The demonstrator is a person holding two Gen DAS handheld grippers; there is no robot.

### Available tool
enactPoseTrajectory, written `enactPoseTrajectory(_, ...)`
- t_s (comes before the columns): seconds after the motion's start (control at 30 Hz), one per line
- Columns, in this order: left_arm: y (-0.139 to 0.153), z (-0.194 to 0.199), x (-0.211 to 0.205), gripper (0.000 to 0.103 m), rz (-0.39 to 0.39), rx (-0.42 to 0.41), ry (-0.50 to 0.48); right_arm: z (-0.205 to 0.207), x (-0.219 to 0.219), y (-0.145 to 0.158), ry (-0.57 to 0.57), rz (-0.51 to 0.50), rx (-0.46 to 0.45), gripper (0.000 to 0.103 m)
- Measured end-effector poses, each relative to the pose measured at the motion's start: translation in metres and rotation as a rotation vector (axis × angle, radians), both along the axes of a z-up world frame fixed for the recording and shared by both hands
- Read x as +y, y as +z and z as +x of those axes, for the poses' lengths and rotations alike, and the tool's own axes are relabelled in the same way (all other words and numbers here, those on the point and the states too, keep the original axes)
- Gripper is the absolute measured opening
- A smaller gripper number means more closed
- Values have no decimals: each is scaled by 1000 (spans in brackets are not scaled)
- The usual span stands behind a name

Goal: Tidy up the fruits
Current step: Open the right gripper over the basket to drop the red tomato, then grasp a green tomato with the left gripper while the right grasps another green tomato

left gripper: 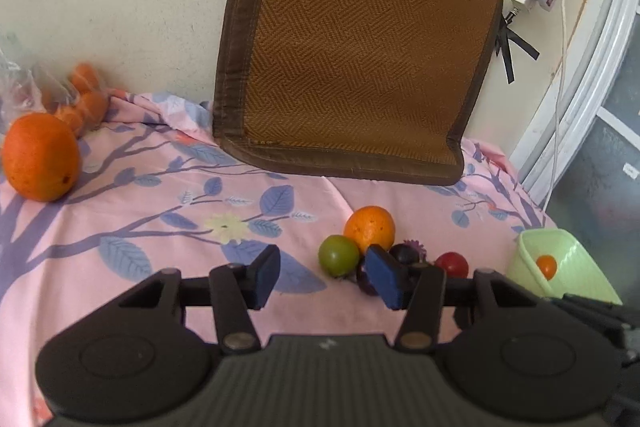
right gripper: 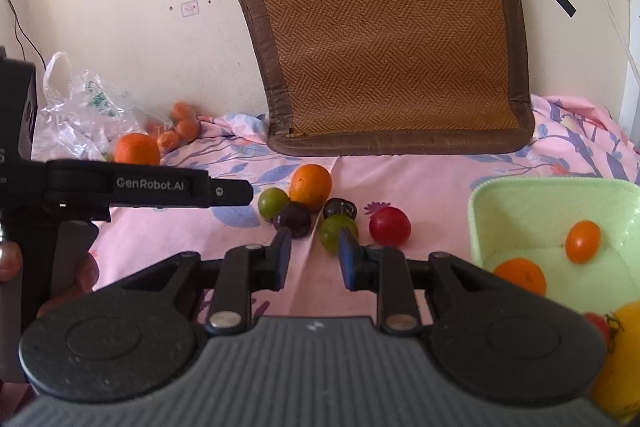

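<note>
A cluster of fruit lies on the pink floral cloth: an orange (right gripper: 311, 185), two green fruits (right gripper: 273, 202) (right gripper: 334, 231), two dark plums (right gripper: 295, 219) (right gripper: 340, 207) and a red fruit (right gripper: 390, 225). My right gripper (right gripper: 315, 259) is open by a narrow gap over bare cloth, its right finger just in front of the nearer green fruit. My left gripper (left gripper: 326, 279) is open and empty, short of a green fruit (left gripper: 338, 255) and the orange (left gripper: 370, 229); from the right wrist view it (right gripper: 244, 193) reaches in from the left. The green basket (right gripper: 500, 203) holds two orange fruits (right gripper: 583, 241) (right gripper: 520, 275).
A big orange (left gripper: 40, 157), small mandarins (left gripper: 86, 95) and a clear plastic bag (right gripper: 76, 107) lie at the far left. A woven brown cushion (left gripper: 360, 47) leans on the wall behind. A yellow fruit (right gripper: 620, 359) shows at the lower right edge. A hand (right gripper: 8, 259) holds the left gripper.
</note>
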State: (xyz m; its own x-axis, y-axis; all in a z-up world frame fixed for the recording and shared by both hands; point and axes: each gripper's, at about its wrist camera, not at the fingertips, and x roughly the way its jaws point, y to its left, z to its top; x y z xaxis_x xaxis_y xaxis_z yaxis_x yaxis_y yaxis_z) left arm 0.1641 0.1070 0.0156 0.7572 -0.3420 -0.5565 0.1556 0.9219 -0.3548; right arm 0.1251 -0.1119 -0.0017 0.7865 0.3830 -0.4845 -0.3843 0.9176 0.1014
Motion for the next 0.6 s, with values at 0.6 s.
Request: enactPoseTrajectory(0.6,-3,-58,10,27,-147,52,-63,-63,-29,0,103,54,11,28)
